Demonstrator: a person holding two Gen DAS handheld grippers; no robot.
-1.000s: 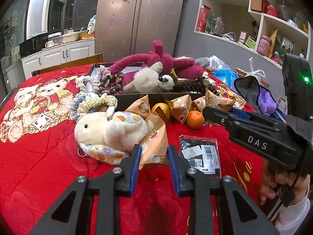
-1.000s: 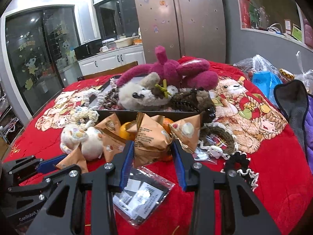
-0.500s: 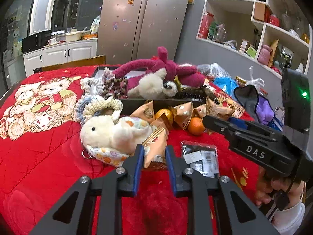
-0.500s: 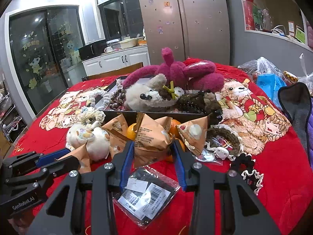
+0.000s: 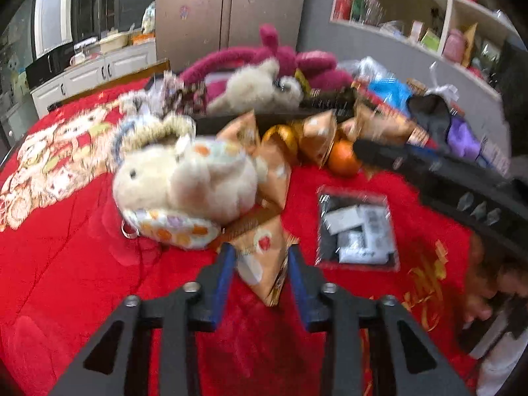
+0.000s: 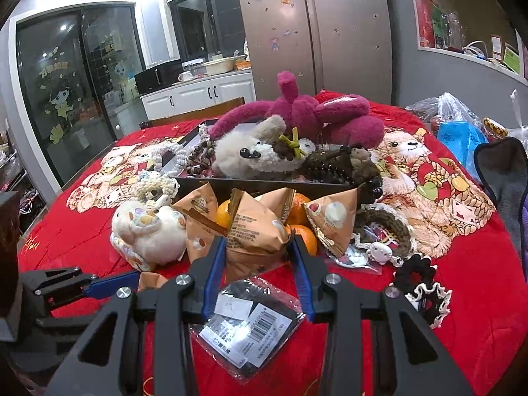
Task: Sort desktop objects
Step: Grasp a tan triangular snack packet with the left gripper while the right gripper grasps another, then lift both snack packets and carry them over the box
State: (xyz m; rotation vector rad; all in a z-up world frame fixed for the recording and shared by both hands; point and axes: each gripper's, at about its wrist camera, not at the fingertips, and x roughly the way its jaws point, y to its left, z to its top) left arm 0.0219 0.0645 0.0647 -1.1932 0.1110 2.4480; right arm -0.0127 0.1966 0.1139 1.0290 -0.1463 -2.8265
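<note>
In the left wrist view my left gripper (image 5: 262, 255) points down at the red tablecloth, its jaws opening. An orange triangular snack packet (image 5: 264, 264) lies loosely between the blue pads, next to a cream plush rabbit (image 5: 184, 181). My right gripper (image 6: 257, 244) is shut on another orange snack packet (image 6: 254, 227), held in front of the pile of packets and oranges (image 6: 303, 234). Behind the pile a black tray (image 6: 264, 184) holds plush toys and beads. In the right wrist view the left gripper (image 6: 109, 280) sits low at the left.
A clear bag of labelled items (image 6: 250, 323) lies on the cloth under the right gripper. Crocheted rings and a small charm (image 6: 379, 250) lie at the right. Plastic bags (image 6: 458, 122) and a dark cloth sit at the table's right edge. A person's hand (image 5: 485, 293) holds the right gripper.
The left gripper dropped lower and tilted down, and its jaws spread apart. The snack packet it pinched now sits loose between the pads. The right gripper and its packet kept still.
</note>
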